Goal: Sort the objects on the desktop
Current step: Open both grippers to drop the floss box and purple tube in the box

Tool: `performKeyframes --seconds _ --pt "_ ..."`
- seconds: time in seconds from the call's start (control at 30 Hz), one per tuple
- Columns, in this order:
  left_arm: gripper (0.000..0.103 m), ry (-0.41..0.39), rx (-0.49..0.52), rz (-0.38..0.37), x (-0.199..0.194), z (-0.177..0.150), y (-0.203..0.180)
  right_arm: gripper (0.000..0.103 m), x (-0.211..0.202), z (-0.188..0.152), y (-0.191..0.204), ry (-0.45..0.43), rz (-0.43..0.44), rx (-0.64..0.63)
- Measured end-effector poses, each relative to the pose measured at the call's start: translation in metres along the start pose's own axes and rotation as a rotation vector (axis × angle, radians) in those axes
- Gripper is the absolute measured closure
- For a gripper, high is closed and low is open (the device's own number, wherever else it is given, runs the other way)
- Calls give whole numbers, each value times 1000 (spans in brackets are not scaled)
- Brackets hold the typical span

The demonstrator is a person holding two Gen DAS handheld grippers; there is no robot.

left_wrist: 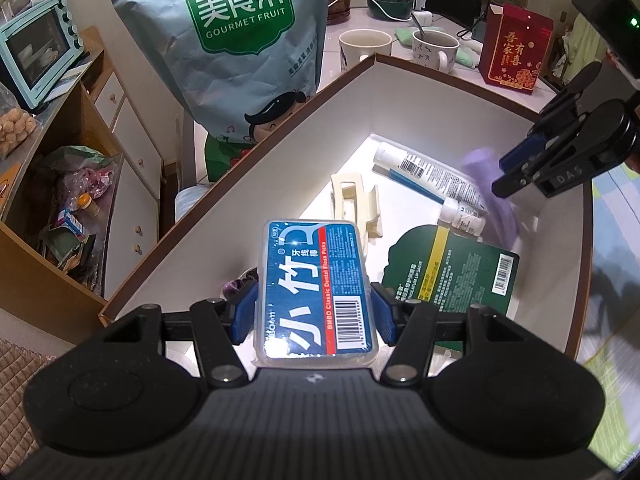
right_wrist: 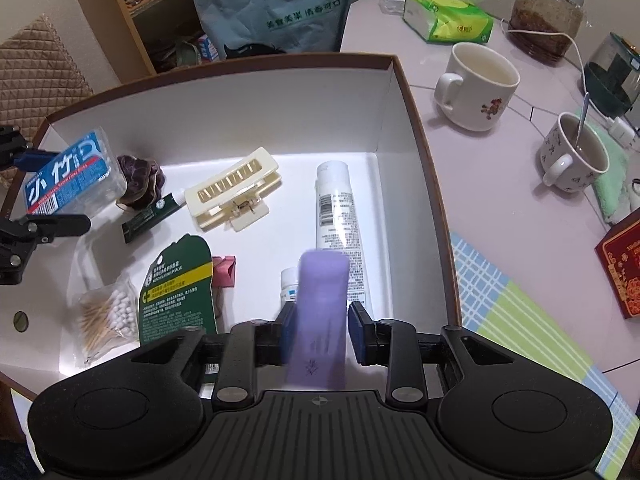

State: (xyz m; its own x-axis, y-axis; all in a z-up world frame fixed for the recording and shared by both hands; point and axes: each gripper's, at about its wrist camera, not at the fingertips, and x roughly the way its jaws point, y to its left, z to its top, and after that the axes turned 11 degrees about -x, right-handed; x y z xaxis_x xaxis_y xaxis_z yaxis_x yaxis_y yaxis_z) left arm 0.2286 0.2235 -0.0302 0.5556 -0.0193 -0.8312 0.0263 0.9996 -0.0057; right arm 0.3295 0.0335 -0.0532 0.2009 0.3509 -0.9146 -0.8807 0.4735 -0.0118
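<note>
Left claw [left_wrist: 315, 312]: closed on the dental floss pick box [left_wrist: 316, 292], a clear case with a blue label, gripped by its long sides between blue pads and held above the near-left corner of the storage box [left_wrist: 280, 152]. In the right wrist view the same case [right_wrist: 68, 176] sits at the box's left edge.

Right claw [right_wrist: 320, 328]: a blurred purple tube [right_wrist: 322, 312] stands between its blue pads; the left pad touches it, a small gap shows at the right pad, so whether it is clamped cannot be told. The tube is over the near-right part of the box.

Storage box: white inside, brown rim, on the table [right_wrist: 480, 184].

Contents, lying on the box floor:
- cream hair claw clip [right_wrist: 236, 196], near the centre;
- white tube [right_wrist: 338, 216] with barcode, along the right wall;
- small white bottle [right_wrist: 289, 284], just beside the purple tube;
- dark green card pack [right_wrist: 178, 292], with a yellow stripe;
- small green tube [right_wrist: 152, 216], beside the clip;
- dark purple scrunchie [right_wrist: 140, 180], near the floss case;
- bag of cotton swabs [right_wrist: 106, 320], near-left;
- red item [right_wrist: 225, 270], partly hidden under the card pack.

On the table outside the box: two mugs [right_wrist: 476, 84], one with a spoon; tissue pack [right_wrist: 448, 20]; red gift box [left_wrist: 516, 50]; snack pouch [left_wrist: 244, 32], standing behind the box.
</note>
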Motion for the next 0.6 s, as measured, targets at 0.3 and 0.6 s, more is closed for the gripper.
performKeyframes --seconds 0.3,0.6 --pt "48 24 6 -10 4 -3 -2 23 -15 -1 1 -68 26 39" --pt "42 44 -4 8 13 -4 -1 23 -20 -5 0 -78 51 60"
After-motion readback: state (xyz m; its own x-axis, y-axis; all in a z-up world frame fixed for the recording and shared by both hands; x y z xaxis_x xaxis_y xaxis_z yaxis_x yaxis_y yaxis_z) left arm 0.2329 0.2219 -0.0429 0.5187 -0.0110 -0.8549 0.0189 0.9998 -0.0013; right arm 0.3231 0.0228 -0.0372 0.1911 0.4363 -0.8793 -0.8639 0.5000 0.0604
